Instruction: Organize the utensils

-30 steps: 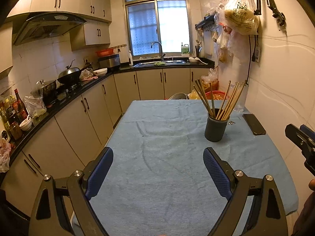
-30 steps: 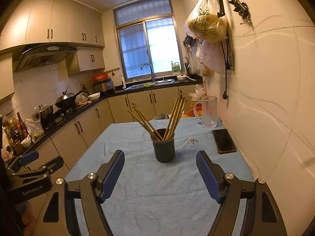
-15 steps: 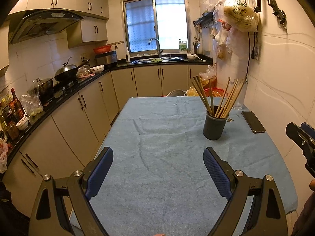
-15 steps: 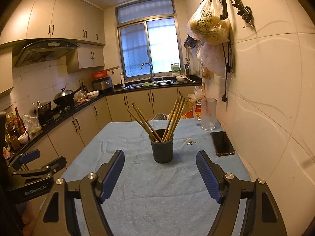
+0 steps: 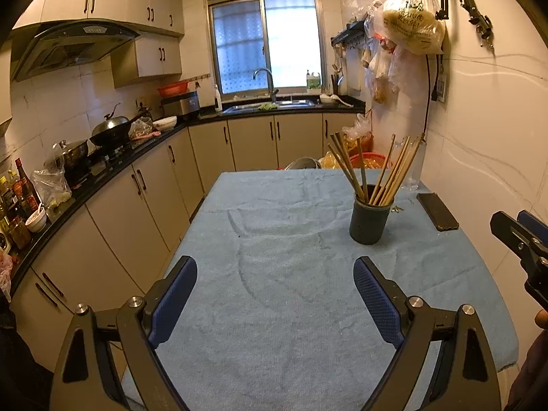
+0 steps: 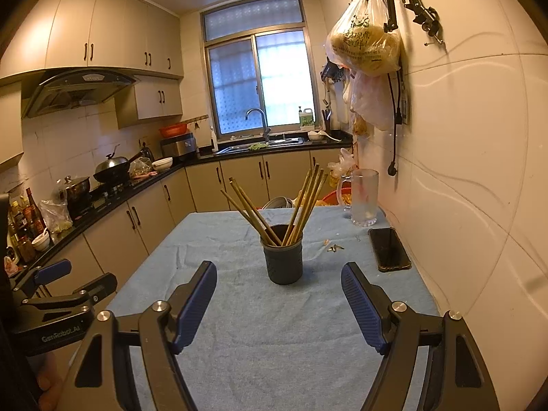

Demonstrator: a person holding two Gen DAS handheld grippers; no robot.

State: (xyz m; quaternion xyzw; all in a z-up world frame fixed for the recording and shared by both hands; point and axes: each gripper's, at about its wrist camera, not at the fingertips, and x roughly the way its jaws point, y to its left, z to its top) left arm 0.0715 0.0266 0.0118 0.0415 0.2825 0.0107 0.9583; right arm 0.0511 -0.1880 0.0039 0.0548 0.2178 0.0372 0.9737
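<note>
A dark round utensil holder (image 5: pixel 369 221) stands on the blue-cloth table (image 5: pixel 274 308), right of centre, with several wooden chopsticks (image 5: pixel 383 171) fanned out of it. In the right wrist view the holder (image 6: pixel 283 258) stands straight ahead with the chopsticks (image 6: pixel 274 209) upright in it. My left gripper (image 5: pixel 275 294) is open and empty above the table's near part, left of the holder. My right gripper (image 6: pixel 279 299) is open and empty, just short of the holder. Each gripper shows at the edge of the other's view.
A black phone (image 6: pixel 388 250) lies by the right wall, with small bits (image 6: pixel 334 247) beside it. A glass mug (image 6: pixel 363 197) stands at the table's far right corner. Bags (image 6: pixel 366 48) hang on the wall. Kitchen counters (image 5: pixel 102 167) run along the left.
Both grippers have drawn back and dropped slightly, so the holder looks a little farther off. Both stay open and empty. Nothing on the table moved.
</note>
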